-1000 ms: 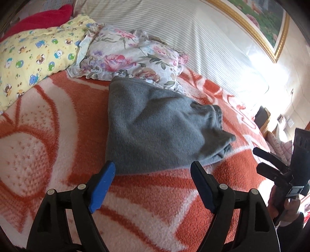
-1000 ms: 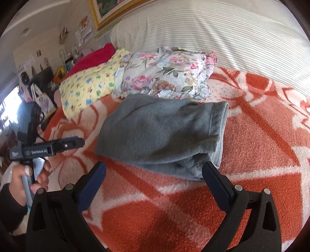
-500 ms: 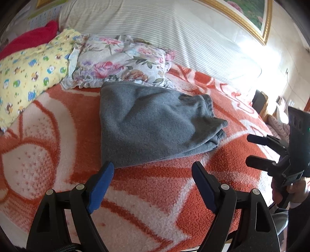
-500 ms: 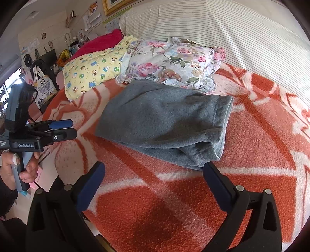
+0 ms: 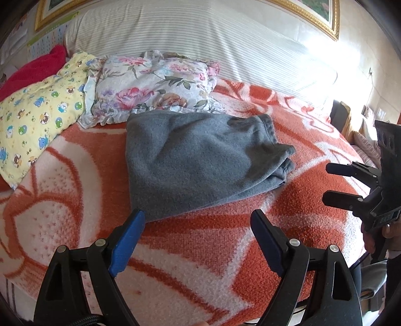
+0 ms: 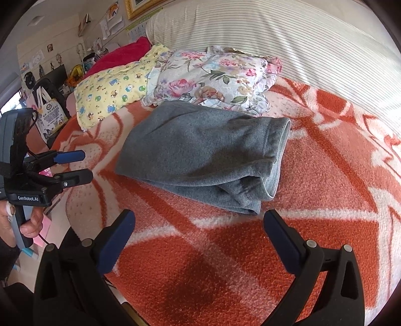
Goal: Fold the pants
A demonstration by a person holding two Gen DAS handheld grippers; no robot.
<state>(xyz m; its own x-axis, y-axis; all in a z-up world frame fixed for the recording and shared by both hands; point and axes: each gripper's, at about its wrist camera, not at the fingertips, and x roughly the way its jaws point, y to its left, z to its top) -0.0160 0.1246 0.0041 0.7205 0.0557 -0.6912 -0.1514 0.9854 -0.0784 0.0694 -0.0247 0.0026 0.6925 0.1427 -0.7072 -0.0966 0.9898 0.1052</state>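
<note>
Orange-and-white blanket under folded grey pants, left hand-held gripper and right hand-held gripper both wide open, empty.

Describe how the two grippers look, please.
Both the left gripper and the right gripper have black triangular frames with silver rivets and blue pads. White "GenRobot.AI" lettering marks the left one's body, with a grey handle and black cable.

Gold picture frame cut by the top edge; shelf clutter indistinct.
</note>
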